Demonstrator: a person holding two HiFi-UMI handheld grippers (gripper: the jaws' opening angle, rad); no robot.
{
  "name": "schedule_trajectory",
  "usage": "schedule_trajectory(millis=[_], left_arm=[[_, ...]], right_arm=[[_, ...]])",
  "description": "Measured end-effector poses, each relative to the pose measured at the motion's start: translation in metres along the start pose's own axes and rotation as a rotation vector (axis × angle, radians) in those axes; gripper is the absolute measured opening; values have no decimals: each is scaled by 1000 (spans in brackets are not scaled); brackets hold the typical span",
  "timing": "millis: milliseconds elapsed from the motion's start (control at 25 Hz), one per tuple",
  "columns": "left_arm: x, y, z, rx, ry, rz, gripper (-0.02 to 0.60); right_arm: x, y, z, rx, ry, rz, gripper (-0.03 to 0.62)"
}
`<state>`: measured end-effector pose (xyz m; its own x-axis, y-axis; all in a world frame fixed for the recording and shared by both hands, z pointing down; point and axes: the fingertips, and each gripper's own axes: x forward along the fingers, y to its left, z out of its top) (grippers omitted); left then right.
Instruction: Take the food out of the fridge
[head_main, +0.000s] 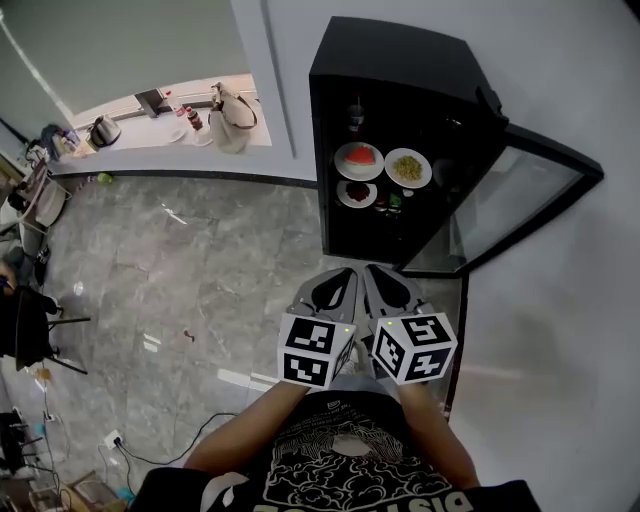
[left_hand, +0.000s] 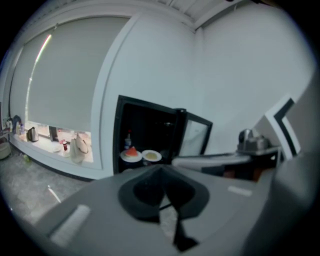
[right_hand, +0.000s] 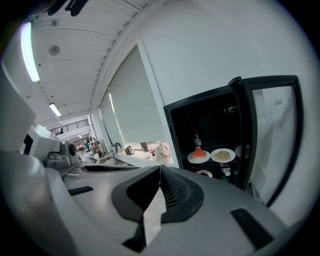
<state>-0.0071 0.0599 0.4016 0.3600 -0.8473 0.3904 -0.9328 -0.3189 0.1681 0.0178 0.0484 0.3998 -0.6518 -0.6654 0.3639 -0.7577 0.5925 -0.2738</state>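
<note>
Head view: a grey marbled floor (head_main: 200, 270), a white wall (head_main: 560, 60), and a black fridge (head_main: 400, 60) standing against it, its glass door (head_main: 510, 205) swung wide to the right. Left of the fridge, a bright ledge (head_main: 130, 130) carries a bag (head_main: 232, 120). Inside the fridge, a red plate (head_main: 359, 160) and a yellow plate (head_main: 408, 167) sit side by side on one shelf, with a small plate (head_main: 356, 193) of dark red food just under them. The left gripper (head_main: 348, 272) and right gripper (head_main: 375, 270) hang side by side in front of the fridge, clear of it.

Left gripper view: jaws pressed together, nothing between them. The fridge is ahead, both upper plates showing.

Right gripper view: jaws closed tight and empty. The fridge is ahead to the right, with a bottle (right_hand: 197, 136) behind the red plate.
</note>
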Motion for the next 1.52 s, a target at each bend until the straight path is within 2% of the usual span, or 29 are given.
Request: schedule_trajectory(millis=[360,800,1240,1400,1520], left_arm=[[66,18,20,-3,5,51,-2],[92,33,28,15,-8,78,0],[139,75,38,12,-48,20,0],[163,94,39,23,-37,-14,0],[180,106,41,39,-15,-51,0]], right_arm=[[44,-52,22,47,-7,43,2],[72,-71,28,144,-39,91,2],[137,-98,21,370,-93,96,3],[164,-113,15,450,-118,71,3],[185,-129,14,556,-159,54,3]])
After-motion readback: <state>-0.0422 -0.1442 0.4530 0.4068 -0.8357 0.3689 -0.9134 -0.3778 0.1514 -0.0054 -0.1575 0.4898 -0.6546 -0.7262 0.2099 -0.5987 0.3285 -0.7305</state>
